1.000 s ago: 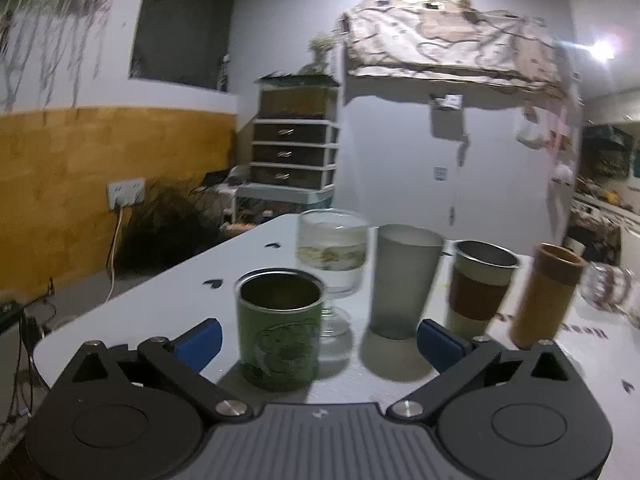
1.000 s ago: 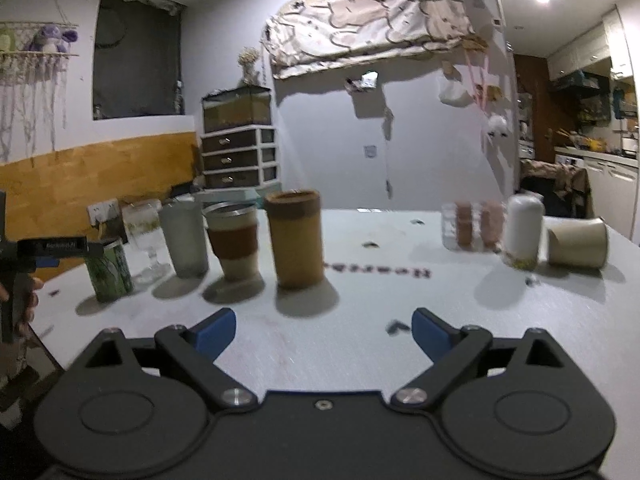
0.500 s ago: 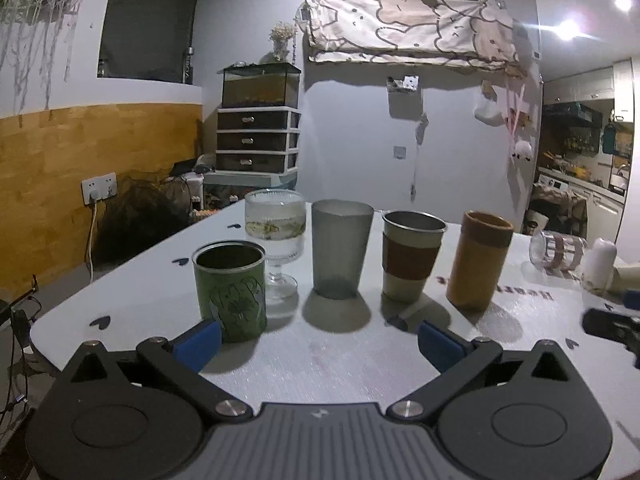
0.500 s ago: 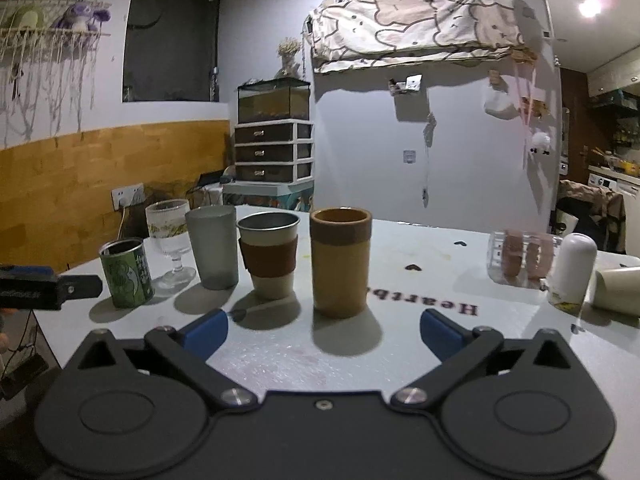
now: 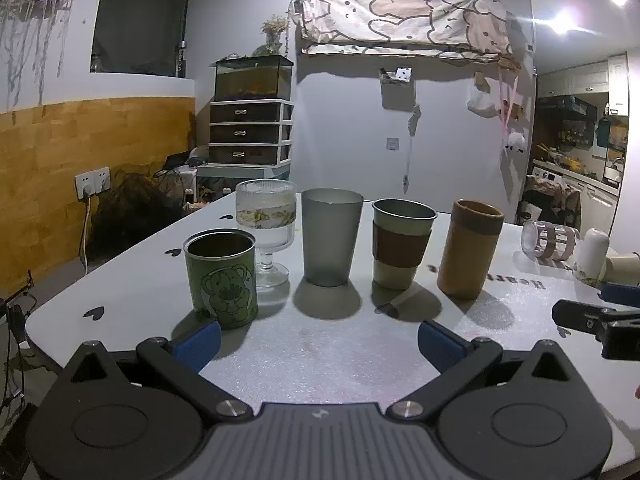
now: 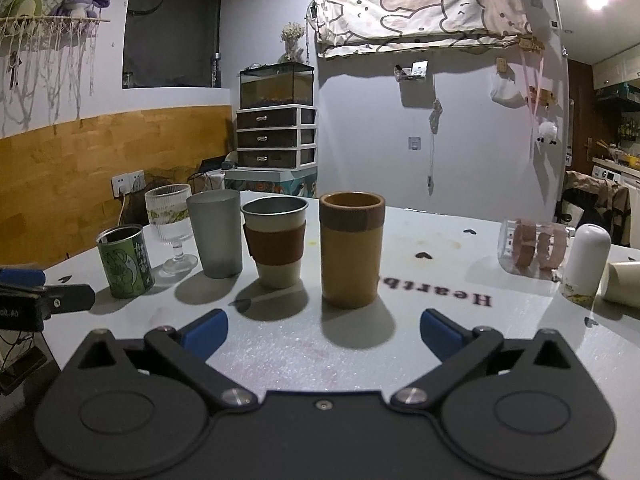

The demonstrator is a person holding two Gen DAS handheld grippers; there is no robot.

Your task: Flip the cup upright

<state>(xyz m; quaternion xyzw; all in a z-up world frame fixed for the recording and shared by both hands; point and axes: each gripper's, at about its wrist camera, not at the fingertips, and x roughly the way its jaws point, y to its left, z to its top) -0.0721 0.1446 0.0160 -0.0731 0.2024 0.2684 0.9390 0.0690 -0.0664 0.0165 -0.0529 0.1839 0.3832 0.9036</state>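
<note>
I see both my left gripper and right gripper spread wide, holding nothing, above bare table. The striped glass cup lies sideways far right, beside the white bottle.

Clear glass cup with pink bands lay on its side, far right of worktop.

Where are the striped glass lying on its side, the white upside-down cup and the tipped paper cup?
striped glass (image 6: 534,249), right wrist view, side wall.
white upside-down cup (image 6: 588,258), right wrist view, body.
tipped paper cup (image 6: 622,283), right wrist view, side.
</note>
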